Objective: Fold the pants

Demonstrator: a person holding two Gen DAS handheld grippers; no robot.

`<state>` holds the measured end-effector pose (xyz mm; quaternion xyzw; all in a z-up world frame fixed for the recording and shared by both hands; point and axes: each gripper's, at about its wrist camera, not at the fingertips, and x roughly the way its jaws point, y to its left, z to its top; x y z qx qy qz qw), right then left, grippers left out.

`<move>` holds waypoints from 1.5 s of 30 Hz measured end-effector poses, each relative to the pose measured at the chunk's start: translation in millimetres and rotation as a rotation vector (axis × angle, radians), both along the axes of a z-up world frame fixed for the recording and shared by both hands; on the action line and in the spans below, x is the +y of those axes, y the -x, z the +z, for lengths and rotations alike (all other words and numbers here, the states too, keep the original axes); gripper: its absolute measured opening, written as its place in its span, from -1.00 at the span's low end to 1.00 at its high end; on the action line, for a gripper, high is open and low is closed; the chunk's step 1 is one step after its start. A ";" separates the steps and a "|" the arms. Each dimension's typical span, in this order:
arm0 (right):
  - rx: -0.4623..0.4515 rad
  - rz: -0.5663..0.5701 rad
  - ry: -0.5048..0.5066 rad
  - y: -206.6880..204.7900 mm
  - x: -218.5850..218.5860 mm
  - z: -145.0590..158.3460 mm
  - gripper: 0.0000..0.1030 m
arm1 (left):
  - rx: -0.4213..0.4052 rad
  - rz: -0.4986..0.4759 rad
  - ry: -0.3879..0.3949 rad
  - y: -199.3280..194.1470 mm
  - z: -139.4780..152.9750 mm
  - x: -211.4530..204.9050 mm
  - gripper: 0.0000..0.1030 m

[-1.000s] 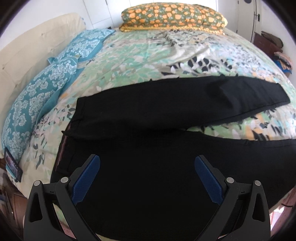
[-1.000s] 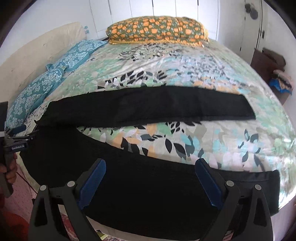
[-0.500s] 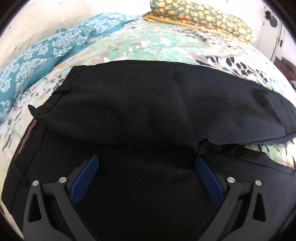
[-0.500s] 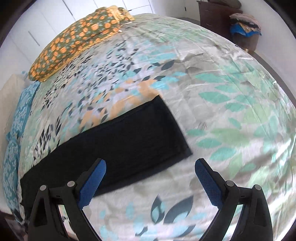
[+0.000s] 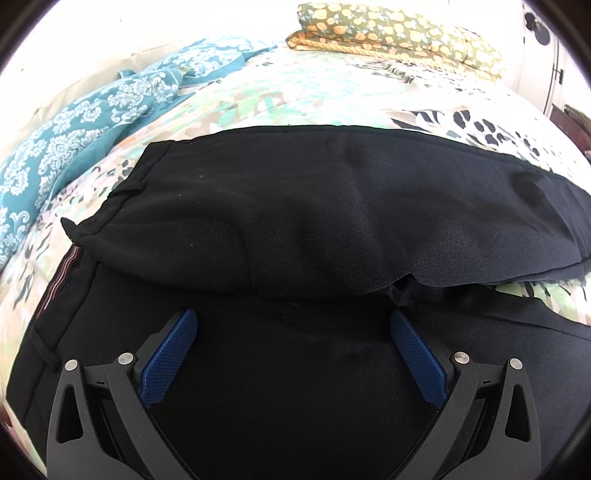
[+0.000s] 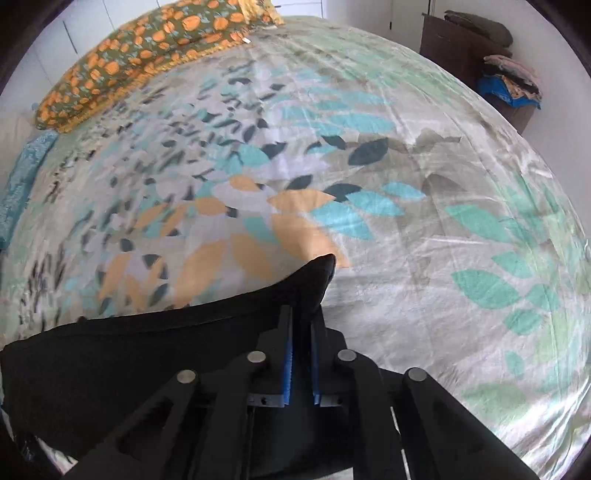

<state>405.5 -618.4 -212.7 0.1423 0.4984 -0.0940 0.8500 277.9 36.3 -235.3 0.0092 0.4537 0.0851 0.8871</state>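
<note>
Black pants [image 5: 314,221] lie spread on the floral bedspread [image 5: 325,92], waistband to the left, the far leg stretching right. My left gripper [image 5: 293,332] is open, its blue pads [image 5: 168,350] hovering just over the seat of the pants near the crotch. In the right wrist view my right gripper [image 6: 301,325] is shut on the hem end of a pants leg [image 6: 306,284], which bunches up into a peak above the blue pads [image 6: 287,363]. The rest of that leg [image 6: 129,354] trails left.
An orange-flowered pillow [image 5: 399,35] lies at the far side of the bed, also in the right wrist view [image 6: 147,55]. A teal patterned cloth [image 5: 85,125] lies at the left. A dark dresser [image 6: 465,55] with piled clothes stands beyond the bed's right edge.
My right gripper went from open above the leg's end to shut on the hem. My left gripper moved closer over the pants' seat and stayed open.
</note>
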 end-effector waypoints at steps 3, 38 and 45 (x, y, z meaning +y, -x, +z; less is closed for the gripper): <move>-0.111 0.196 -0.024 37.2 52.6 52.9 -0.82 | 0.000 0.000 0.000 -0.2 0.1 0.0 0.99; -0.034 -0.376 -0.954 327.3 216.0 -25.8 0.70 | 0.040 -0.010 0.077 46.6 17.9 26.0 0.99; -0.213 -0.612 -0.652 340.2 172.2 -17.7 0.70 | 0.044 -0.028 0.076 50.6 17.4 26.4 0.99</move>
